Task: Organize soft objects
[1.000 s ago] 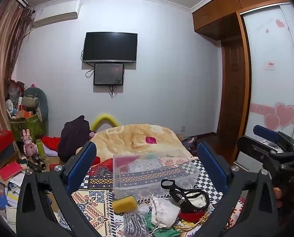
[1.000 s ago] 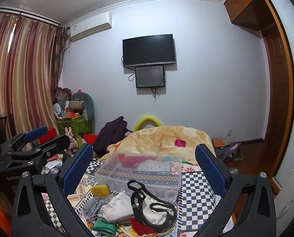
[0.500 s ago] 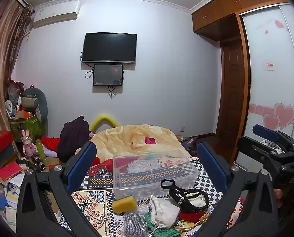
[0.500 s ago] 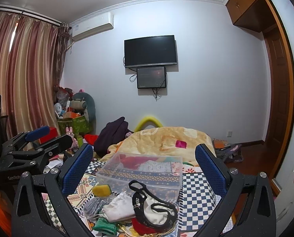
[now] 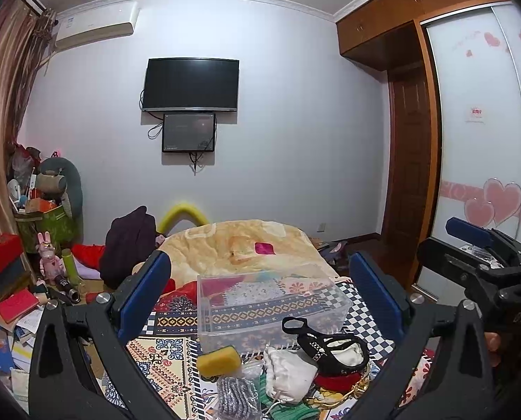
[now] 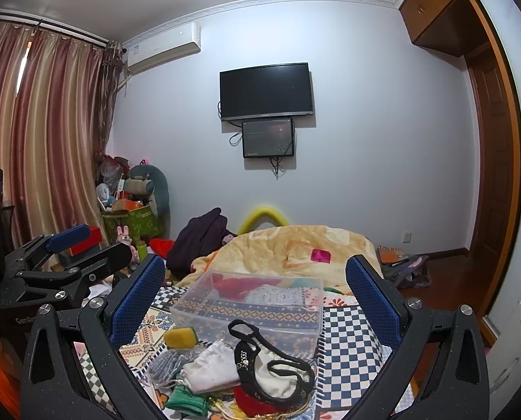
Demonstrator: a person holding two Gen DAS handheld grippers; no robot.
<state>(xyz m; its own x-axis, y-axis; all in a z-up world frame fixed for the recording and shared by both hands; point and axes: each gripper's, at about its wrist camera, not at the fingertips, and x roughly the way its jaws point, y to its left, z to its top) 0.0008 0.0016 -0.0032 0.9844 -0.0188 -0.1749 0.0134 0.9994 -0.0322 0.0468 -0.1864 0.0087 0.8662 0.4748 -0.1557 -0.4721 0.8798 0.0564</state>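
A pile of soft things lies on the patterned bed cover in front of a clear plastic box (image 5: 270, 306) (image 6: 257, 306). It holds a yellow sponge (image 5: 219, 365) (image 6: 180, 336), a white pouch (image 5: 286, 378) (image 6: 211, 372), a black-trimmed white bag (image 5: 330, 348) (image 6: 270, 374), a grey knit piece (image 5: 237, 397) (image 6: 166, 362), green cloth (image 6: 185, 400) and red cloth (image 5: 337, 381). My left gripper (image 5: 260, 297) is open and empty, above and short of the pile. My right gripper (image 6: 255, 297) is open and empty too; it shows in the left wrist view (image 5: 477, 245).
A yellow quilt (image 5: 239, 248) and a dark garment (image 5: 131, 245) lie further back on the bed. Boxes, toys and a green bin (image 5: 50, 224) crowd the floor at left. A wardrobe (image 5: 480, 161) and door stand at right. A TV (image 5: 192, 84) hangs on the far wall.
Both views have shifted slightly; the grippers drifted a little and stay open. Nothing on the bed has moved.
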